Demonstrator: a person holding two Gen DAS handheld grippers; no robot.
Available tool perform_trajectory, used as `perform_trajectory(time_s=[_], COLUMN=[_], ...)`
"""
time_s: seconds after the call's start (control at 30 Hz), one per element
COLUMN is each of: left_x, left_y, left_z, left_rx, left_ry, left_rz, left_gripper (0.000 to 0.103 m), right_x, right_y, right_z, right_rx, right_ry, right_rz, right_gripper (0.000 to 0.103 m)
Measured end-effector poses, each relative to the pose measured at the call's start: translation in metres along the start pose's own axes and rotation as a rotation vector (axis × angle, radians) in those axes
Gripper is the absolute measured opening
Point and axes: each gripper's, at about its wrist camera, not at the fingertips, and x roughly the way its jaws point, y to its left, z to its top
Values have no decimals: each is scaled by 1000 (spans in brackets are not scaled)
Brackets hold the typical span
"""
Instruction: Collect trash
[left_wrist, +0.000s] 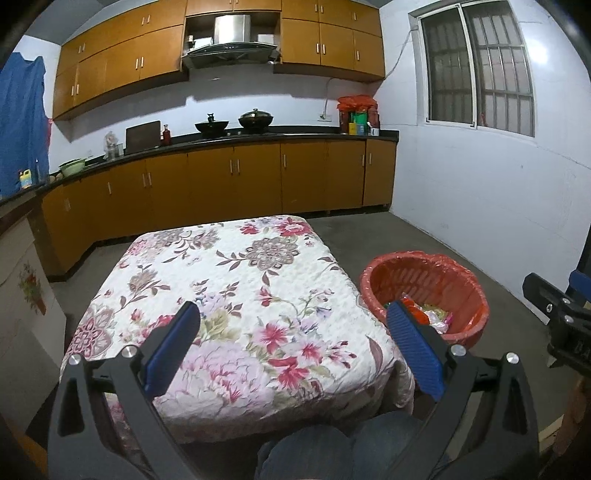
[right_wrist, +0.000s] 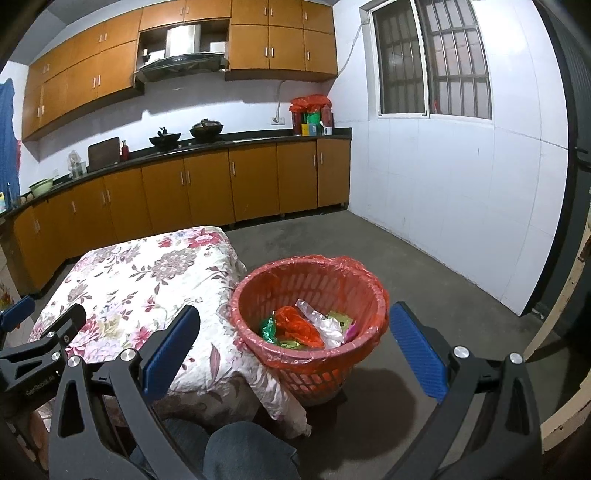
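Observation:
A red basket lined with a red plastic bag stands on the floor right of the table; it also shows in the left wrist view, basket. Inside lie crumpled wrappers and bags, red, green, white and clear. My left gripper is open above the near part of the floral tablecloth, nothing between its blue pads. My right gripper is open too, held above and in front of the basket, empty. The left gripper's body shows at the left edge of the right wrist view.
The table under the floral cloth touches the basket's left side. A person's knees in jeans sit below both grippers. Orange kitchen cabinets run along the back wall, with woks on the counter. Grey concrete floor extends to the white wall.

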Motion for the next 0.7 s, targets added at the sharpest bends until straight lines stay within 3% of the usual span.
perform_trajectory(time_s=[0.7], left_x=[-26], left_y=[11], left_z=[-10], left_rx=[-23], left_ry=[-20], left_rz=[38], left_gripper=[99], right_x=[-14], right_y=[15], right_z=[-19], right_rx=[-15], right_ry=[25], right_rz=[-27], right_gripper=[101])
